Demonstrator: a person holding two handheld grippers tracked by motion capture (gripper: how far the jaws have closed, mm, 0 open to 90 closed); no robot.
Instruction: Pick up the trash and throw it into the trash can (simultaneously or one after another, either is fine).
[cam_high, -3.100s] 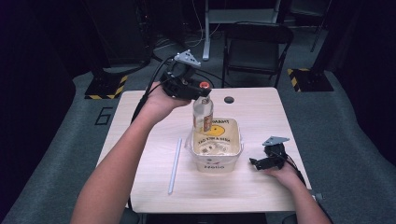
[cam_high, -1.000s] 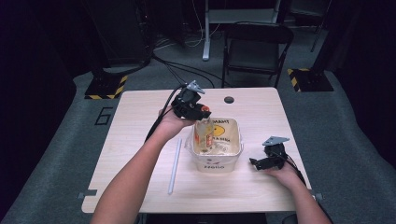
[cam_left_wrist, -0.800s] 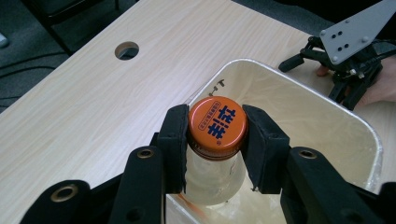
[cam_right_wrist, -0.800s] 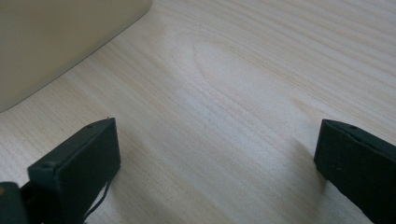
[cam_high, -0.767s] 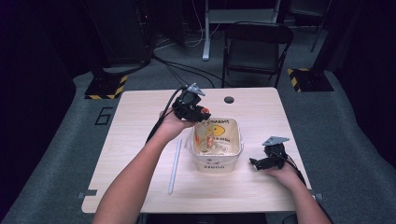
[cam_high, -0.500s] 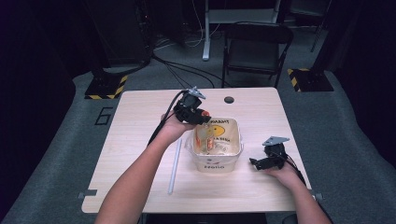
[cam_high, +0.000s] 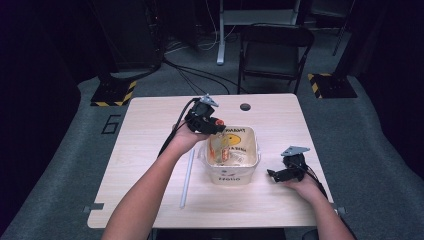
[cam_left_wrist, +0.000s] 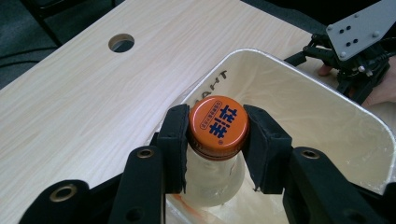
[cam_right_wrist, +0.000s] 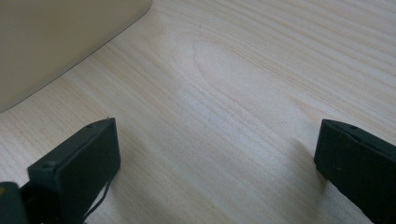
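The left hand-held gripper was clamped on the bottle, with its two black jaws pressed on the neck just below the orange cap. The bottle hung tilted inside the white tub in the middle of the surface. In the high view its body leaned against the left wall of the tub, and I could not tell if its bottom already touched the tub floor.

The bottle looked like clear plastic and it seemed nearly empty, so I judged it as light. The thin wall would probably bend under a strong squeeze, and the smooth body could slip between the pads. The neck under the cap was the stiff part, and the rim of the cap gave a small ledge there, so this was the good place to hold it. With such a grip the body could swing a little, so a slow lowering seemed wise.

The right hand-held gripper rested on the surface, just to the right of the tub, with its jaws wide apart and nothing between them. A white rod lay on the surface to the left of the tub.
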